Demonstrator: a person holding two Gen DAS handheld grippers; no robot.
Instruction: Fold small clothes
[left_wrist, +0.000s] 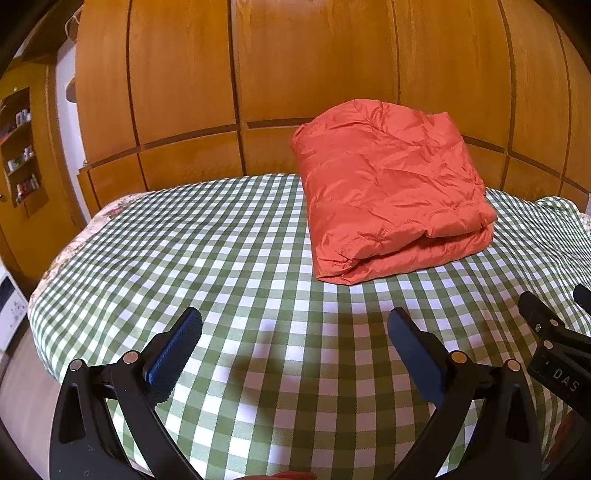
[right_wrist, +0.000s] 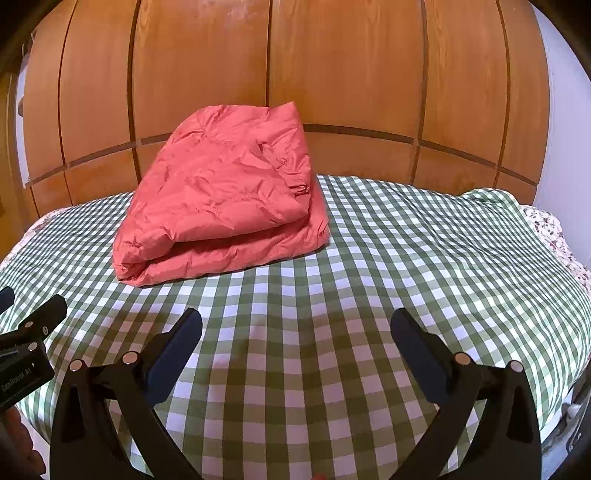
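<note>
The orange jacket (left_wrist: 391, 192) is lying folded and puffy on the far checked bed (left_wrist: 221, 258), well apart from both grippers (left_wrist: 295, 343) (right_wrist: 295, 343), whose jaws are standing apart, empty.

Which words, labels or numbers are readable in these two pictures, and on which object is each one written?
"DAS": on the body of the right claw, at the right edge of the left wrist view; any further letters are cut off.
"GenRobot.AI", as far as I can read; the first letters are blurred: on the body of the left claw, at the left edge of the right wrist view.
Bottles on the shelf: labels too small to read.
Orange jacket: no text visible.
</note>
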